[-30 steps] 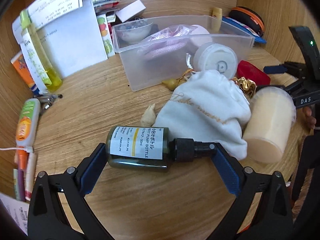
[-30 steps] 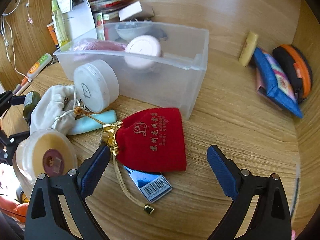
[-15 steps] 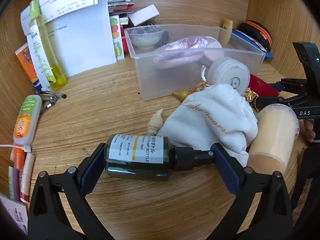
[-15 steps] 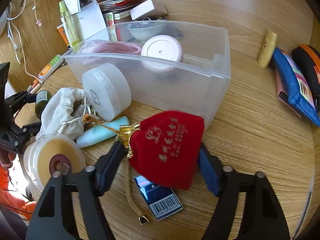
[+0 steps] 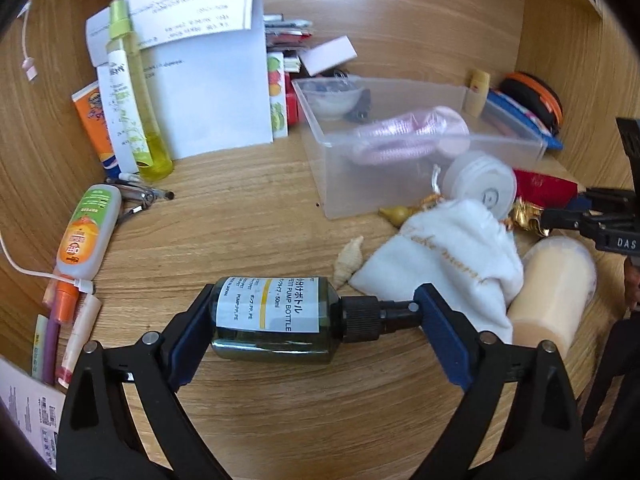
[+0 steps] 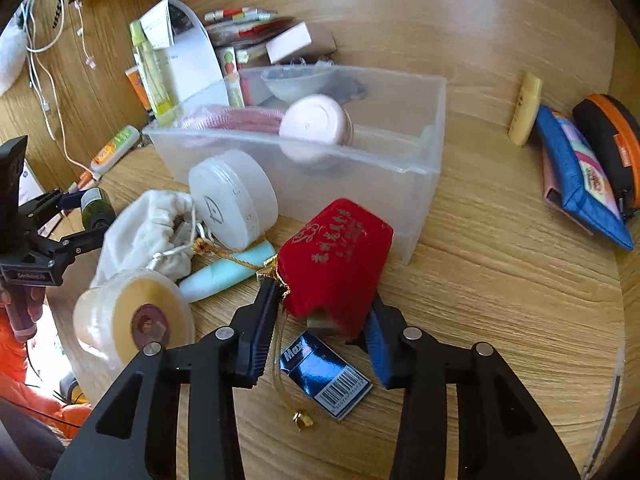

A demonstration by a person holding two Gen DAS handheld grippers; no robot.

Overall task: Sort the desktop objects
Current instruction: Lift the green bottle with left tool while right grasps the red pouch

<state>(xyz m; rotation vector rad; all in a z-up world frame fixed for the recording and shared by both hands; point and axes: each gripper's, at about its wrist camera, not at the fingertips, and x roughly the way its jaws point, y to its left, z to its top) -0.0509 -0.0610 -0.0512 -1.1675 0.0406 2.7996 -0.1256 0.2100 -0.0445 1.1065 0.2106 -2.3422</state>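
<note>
Left gripper [image 5: 316,320] clamps a dark green pump bottle with a white label [image 5: 276,318] end to end, lying sideways over the wooden desk [image 5: 240,232]. Right gripper [image 6: 320,332] is closed on a red velvet drawstring pouch with gold lettering [image 6: 336,260], just in front of the clear plastic bin [image 6: 400,184]. A white cloth bag [image 5: 448,256] lies beside the bottle.

A dark green pump bottle [image 5: 276,318] with a white label and black cap lay on its side, cap toward three o'clock, clamped end to end, while a red velvet pouch [image 6: 334,264] with gold lettering and drawstring was tilted up, pinched at its lower end.
</note>
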